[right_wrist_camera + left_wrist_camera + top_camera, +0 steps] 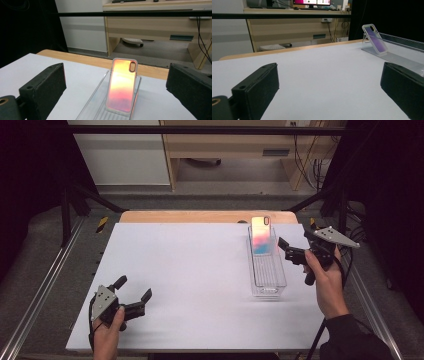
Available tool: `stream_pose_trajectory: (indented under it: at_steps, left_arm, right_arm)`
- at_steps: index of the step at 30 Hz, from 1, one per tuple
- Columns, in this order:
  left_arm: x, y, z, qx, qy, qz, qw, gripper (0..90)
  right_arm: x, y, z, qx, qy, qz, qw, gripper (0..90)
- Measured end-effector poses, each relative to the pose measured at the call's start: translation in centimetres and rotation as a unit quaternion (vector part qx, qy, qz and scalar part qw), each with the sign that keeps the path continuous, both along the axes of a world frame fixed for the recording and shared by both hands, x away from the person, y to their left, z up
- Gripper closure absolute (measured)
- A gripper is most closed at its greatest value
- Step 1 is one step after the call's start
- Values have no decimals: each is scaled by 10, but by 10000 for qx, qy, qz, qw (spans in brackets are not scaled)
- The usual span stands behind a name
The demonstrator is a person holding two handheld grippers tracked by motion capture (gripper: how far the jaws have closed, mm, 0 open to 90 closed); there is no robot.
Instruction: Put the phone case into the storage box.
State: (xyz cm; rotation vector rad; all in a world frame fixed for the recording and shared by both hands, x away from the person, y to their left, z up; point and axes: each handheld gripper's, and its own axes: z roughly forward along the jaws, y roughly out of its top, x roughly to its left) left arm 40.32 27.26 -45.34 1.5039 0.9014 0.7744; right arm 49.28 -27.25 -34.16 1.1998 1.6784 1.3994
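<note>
Phone case [261, 235] propped upright in far end of clear tray [267, 287], bottom edge cut off. Right claw [286, 251] wide open beside it, holding nothing. Left claw [134, 290] wide open, far off.

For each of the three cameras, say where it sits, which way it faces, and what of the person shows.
High view: above the near edge, looking forward and down on the white table; both forearms, left tongs, right tongs.
Left gripper view: low over the table, facing across it to the far-off phone case; its open jaws.
Right gripper view: close behind the clear tray, facing the case leaning in it; its open jaws.
Shared: all show the case in the tray.
</note>
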Motion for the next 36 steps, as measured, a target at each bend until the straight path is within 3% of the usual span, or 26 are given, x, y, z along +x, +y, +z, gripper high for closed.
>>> stream_pose_trajectory:
  at_steps: [24,36]
  left_arm:
    - [-5,7,-1,5,35,39,10000,12]
    - [-4,7,-2,15,32,28,10000,12]
  right_arm:
    - [-34,-37,-43,64,-239,-169,9996,34]
    - [-51,-42,-65,25,-374,-128,9992,31]
